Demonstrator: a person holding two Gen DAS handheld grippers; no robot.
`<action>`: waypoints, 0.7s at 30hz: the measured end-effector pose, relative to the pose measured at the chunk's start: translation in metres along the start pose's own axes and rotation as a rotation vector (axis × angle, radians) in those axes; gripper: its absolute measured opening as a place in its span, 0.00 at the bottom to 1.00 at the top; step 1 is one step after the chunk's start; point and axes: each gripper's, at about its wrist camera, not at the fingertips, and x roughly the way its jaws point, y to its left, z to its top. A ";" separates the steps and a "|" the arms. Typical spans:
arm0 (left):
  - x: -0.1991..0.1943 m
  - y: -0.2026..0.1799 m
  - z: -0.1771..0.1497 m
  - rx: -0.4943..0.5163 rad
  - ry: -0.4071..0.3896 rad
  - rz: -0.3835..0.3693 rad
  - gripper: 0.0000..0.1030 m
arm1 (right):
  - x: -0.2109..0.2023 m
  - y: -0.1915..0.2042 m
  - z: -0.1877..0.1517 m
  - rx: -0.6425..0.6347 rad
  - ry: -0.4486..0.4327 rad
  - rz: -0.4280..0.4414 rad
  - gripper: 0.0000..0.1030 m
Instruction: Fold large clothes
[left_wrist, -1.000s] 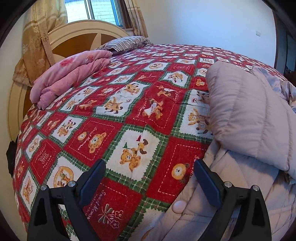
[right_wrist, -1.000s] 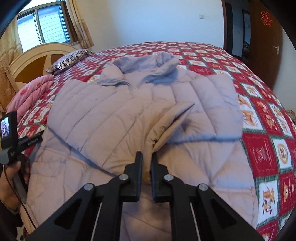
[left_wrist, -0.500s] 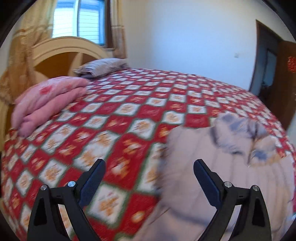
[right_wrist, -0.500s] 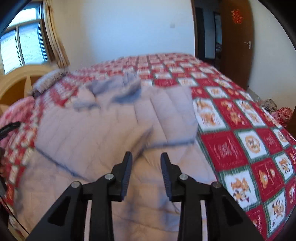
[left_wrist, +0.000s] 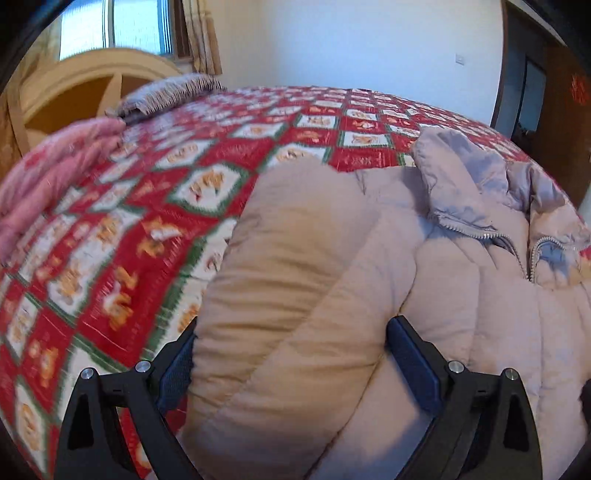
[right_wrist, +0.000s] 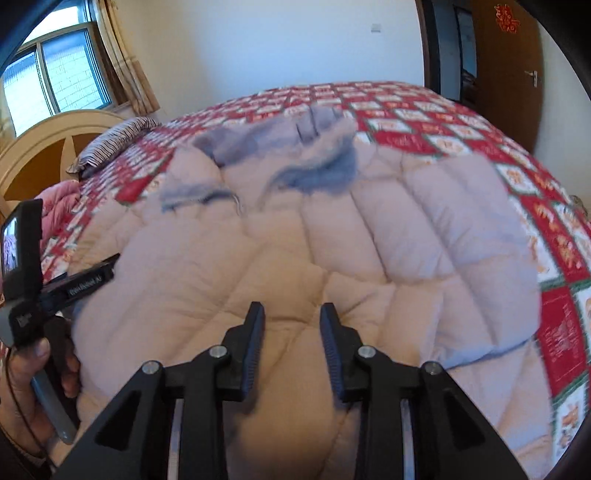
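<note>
A beige quilted jacket (right_wrist: 369, 240) lies face up on the bed, its grey collar (right_wrist: 280, 147) at the far end. In the left wrist view its zipper and collar (left_wrist: 465, 177) are at the right. A sleeve (left_wrist: 288, 258) lies folded across the body. My left gripper (left_wrist: 291, 328) is wide open, and that puffy sleeve bulges between its fingers and hides part of the left one. My right gripper (right_wrist: 291, 308) hovers just over the jacket's middle, jaws a little apart with nothing pinched. At the left of the right wrist view a hand (right_wrist: 37, 369) holds the left gripper's handle.
The jacket rests on a red, green and white bear-print bedcover (left_wrist: 110, 258). A folded pink blanket (left_wrist: 55, 173) and a striped pillow (left_wrist: 166, 96) lie by the wooden headboard (left_wrist: 74, 85). A brown door (right_wrist: 509, 66) stands beyond the bed's far right.
My right gripper has let go of the sleeve cuff and opened, then shifted over the jacket's body. My left gripper has swung right from the bedcover onto the folded sleeve.
</note>
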 end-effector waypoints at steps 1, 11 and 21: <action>0.003 0.003 0.000 -0.016 0.012 -0.011 0.97 | 0.003 0.000 -0.004 -0.019 -0.004 -0.002 0.34; 0.013 -0.001 -0.004 -0.013 0.035 0.008 0.99 | 0.011 -0.001 -0.012 -0.032 0.002 -0.018 0.32; -0.045 0.007 0.018 -0.033 -0.020 -0.036 0.99 | -0.012 0.004 -0.006 -0.076 -0.022 -0.007 0.38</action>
